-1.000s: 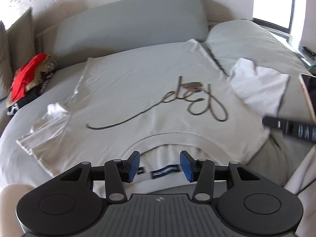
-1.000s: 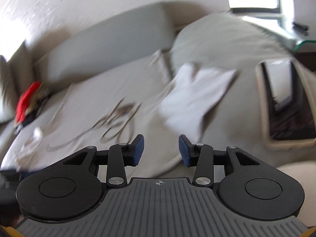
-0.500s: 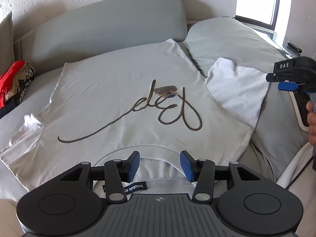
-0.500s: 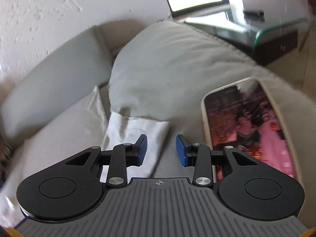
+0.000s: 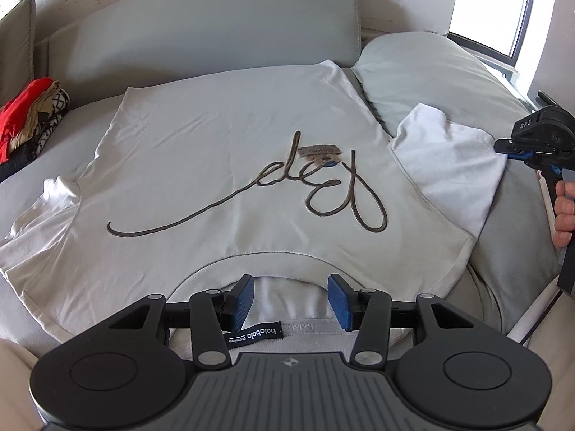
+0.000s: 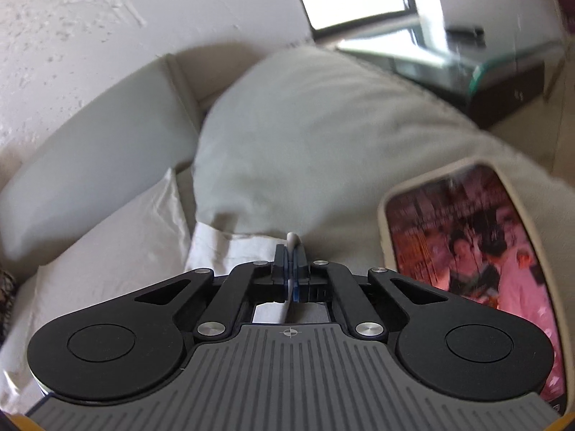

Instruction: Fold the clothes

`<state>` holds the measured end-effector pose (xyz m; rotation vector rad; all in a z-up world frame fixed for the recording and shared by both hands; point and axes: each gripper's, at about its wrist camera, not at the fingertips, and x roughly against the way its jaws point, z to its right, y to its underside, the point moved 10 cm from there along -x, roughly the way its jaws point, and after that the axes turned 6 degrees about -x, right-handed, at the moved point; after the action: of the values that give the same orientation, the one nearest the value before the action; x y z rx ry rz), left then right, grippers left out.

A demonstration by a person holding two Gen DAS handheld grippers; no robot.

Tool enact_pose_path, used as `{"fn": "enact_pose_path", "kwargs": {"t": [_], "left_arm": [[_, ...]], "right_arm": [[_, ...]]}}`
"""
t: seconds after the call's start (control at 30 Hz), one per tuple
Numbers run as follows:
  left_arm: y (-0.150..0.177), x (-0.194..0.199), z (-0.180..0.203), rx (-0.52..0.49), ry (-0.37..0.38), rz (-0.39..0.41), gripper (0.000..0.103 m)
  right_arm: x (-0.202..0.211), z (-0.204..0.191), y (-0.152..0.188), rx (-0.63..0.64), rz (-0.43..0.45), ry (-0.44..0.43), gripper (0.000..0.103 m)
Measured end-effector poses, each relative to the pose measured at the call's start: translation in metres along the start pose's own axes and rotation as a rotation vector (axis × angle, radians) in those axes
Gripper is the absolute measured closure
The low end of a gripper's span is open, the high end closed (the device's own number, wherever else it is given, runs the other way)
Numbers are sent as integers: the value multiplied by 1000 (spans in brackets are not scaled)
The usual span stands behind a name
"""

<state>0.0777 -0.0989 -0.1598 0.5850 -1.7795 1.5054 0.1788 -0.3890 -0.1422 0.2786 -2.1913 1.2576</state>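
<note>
A light grey T-shirt (image 5: 215, 151) with brown script lettering lies flat, front up, on a grey sofa, collar toward me. My left gripper (image 5: 290, 300) is open and hovers over the collar, with the neck label (image 5: 253, 336) between its fingers. My right gripper (image 6: 290, 264) is shut on the edge of the shirt's white right sleeve (image 6: 230, 251). In the left wrist view the right gripper (image 5: 517, 145) pinches the sleeve (image 5: 449, 165) at its outer end, where it lies on a cushion.
A big grey cushion (image 6: 316, 143) lies at the sofa's right end. A phone (image 6: 474, 262) with a lit screen rests on it, right of my right gripper. A pile of red and patterned clothes (image 5: 28, 122) sits far left. A glass side table (image 6: 467, 61) stands beyond the sofa.
My right gripper moved onto the right sleeve's edge and closed on it. My left gripper came a little nearer to the collar and stays open.
</note>
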Motion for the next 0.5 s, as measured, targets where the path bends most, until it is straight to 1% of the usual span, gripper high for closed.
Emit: {"fn": "enact_pose_path", "kwargs": {"t": [0.1,0.17,0.23,0.33,0.5], "left_arm": [[0,4,-4,8,-1,11,56],[0,8,-8,20,-5,20,56],[0,12,-15,41,-14,31,56],[0,18,-26,73,-30,46,56],[5,22,-49,154,-62,49,56]], "right_arm": [[11,-29,0,116,38,-49,101],[22,-55,6,220,65,-95,101],[34,-86,19,346,80,-152,101],[52,-131,55,582,94,-228,101],[63,-170,131,870,17,-319,101]]}}
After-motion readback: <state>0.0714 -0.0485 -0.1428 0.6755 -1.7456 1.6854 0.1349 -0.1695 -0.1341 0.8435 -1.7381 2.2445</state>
